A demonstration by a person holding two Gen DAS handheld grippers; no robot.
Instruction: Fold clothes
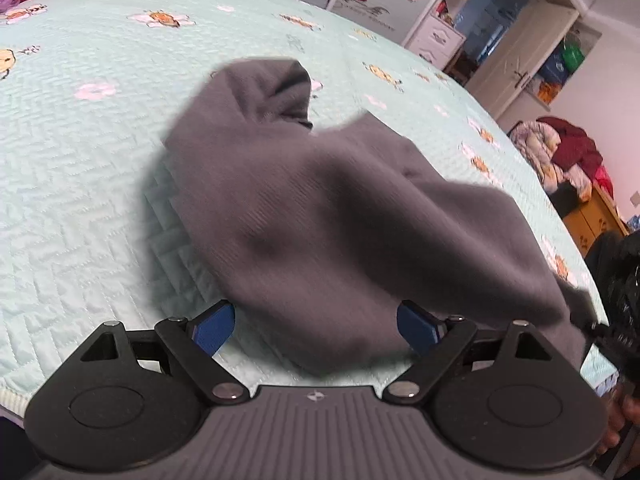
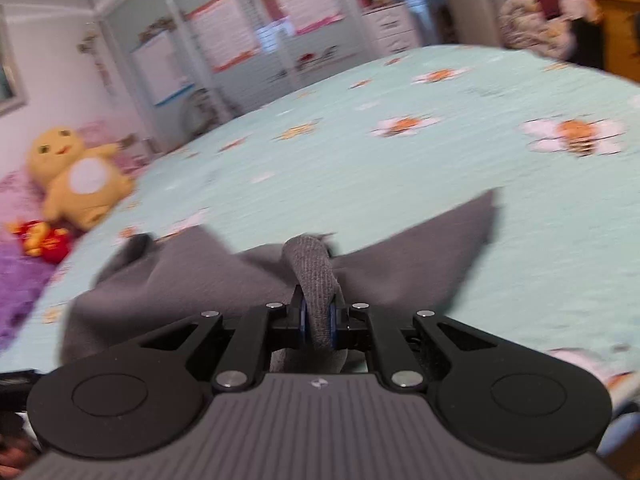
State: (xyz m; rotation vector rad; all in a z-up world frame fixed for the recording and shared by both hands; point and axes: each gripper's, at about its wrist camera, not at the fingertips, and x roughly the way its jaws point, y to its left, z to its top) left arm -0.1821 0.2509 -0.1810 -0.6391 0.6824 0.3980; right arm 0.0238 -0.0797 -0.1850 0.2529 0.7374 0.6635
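A grey knit garment (image 1: 320, 208) hangs bunched and lifted above the pale green quilt (image 1: 80, 160). In the left wrist view my left gripper (image 1: 316, 326) is open, its blue pads (image 1: 214, 326) wide apart with the cloth's lower edge drooping between them, not pinched. At the right edge of that view the garment runs toward the other gripper (image 1: 616, 320). In the right wrist view my right gripper (image 2: 320, 320) is shut on a rolled fold of the grey garment (image 2: 316, 280), and the rest of the cloth (image 2: 180, 280) spreads out ahead on the bed.
The bed's quilt (image 2: 400, 168) has bee and flower prints. A yellow plush toy (image 2: 76, 176) and a red one (image 2: 40, 240) lie near the pillows. Wardrobes (image 1: 500, 40) and a clothes pile (image 1: 560, 152) stand beyond the bed. A hand (image 1: 624, 420) shows at right.
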